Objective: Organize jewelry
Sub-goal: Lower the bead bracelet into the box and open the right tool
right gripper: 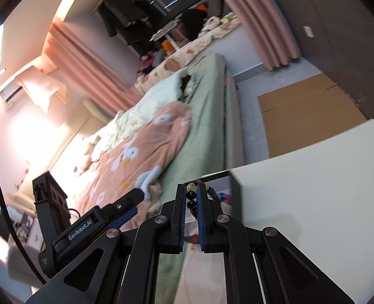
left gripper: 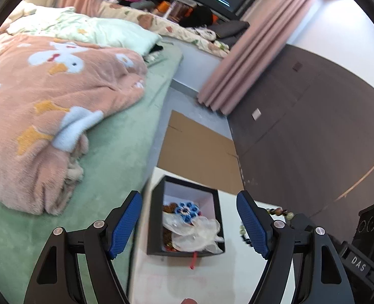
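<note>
A black box [left gripper: 154, 228] with a white inside stands on the white table [right gripper: 301, 190]. In it lie a blue beaded flower [left gripper: 186, 210], clear plastic bags [left gripper: 194, 233] and brown beads. My left gripper [left gripper: 189, 197] hovers over the box's near side, open with nothing between its blue pads. My right gripper [right gripper: 190, 187] is shut on a bracelet of dark and pale beads [right gripper: 191, 204], lifted just beside the box [right gripper: 236, 192]. In the left wrist view the bracelet [left gripper: 278, 211] hangs to the right of the box, partly hidden behind my finger.
A bed with a green sheet [left gripper: 111, 152] and a pink duck-print blanket [left gripper: 47, 101] runs along the table's left side. Flat cardboard [left gripper: 199, 147] lies on the floor beyond the table. A pink curtain [left gripper: 250, 50] and a dark wall panel [left gripper: 313, 126] stand to the right.
</note>
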